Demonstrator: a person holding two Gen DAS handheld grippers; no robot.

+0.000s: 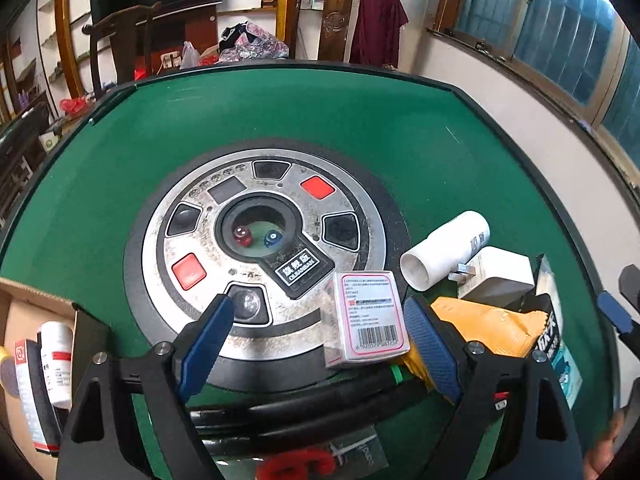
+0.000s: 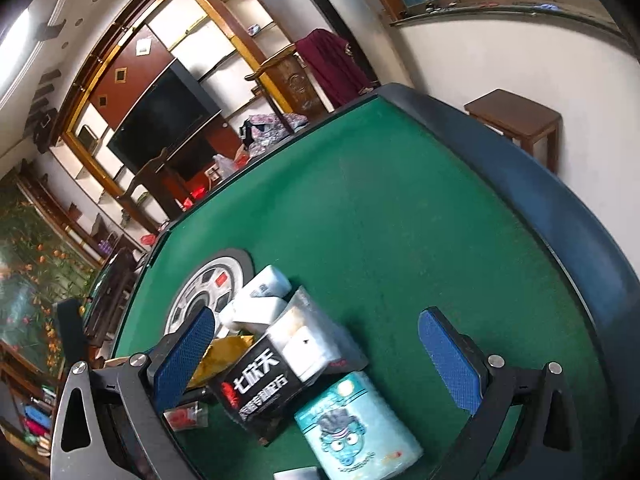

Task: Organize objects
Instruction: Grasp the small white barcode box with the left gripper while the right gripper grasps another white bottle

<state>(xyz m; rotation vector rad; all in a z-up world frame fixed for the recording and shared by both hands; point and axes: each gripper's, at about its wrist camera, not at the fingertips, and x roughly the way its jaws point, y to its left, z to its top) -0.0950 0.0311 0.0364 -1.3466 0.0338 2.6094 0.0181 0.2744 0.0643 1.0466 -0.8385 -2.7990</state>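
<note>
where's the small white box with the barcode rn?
In the left wrist view, the barcode box lies on the near right rim of the table's round centre console, just left of the yellow packet, between the open left gripper's fingers.

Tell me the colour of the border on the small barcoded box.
Pink border; clearest in left wrist view.

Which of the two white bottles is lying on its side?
The white bottle on the green table; the other, red-labelled bottle stands in the cardboard box.
</note>
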